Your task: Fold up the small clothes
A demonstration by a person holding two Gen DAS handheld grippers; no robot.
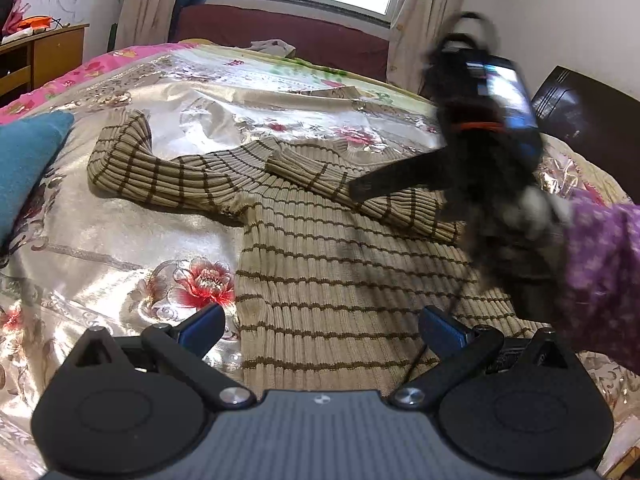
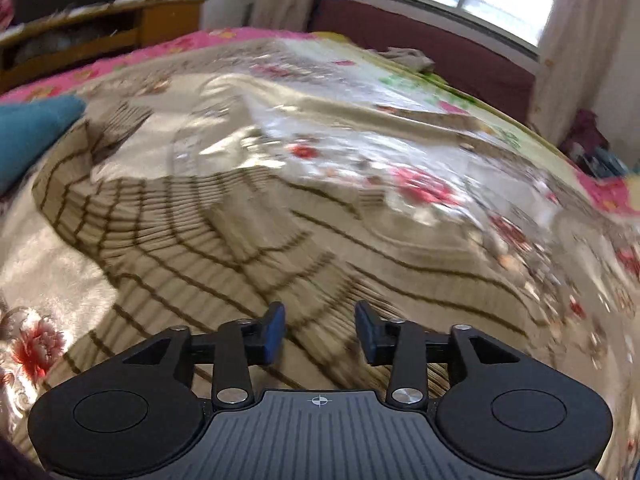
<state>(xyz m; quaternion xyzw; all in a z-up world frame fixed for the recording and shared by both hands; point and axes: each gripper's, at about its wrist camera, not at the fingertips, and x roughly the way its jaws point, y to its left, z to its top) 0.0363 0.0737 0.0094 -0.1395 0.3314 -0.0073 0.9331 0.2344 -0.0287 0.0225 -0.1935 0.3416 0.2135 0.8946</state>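
Observation:
A beige sweater with brown stripes lies flat on the shiny flowered bedspread. Its left sleeve stretches out to the side, and its right sleeve is folded across the chest. My left gripper hovers open over the sweater's lower body with nothing between its pads. In the right wrist view my right gripper stands open just above the sweater, holding nothing. The left wrist view shows it blurred at the right, one dark finger over the folded sleeve.
A blue cushion lies at the bed's left edge. A wooden desk stands far left, and a dark red bench sits below the window. A person's purple sleeve comes in from the right, near a dark board.

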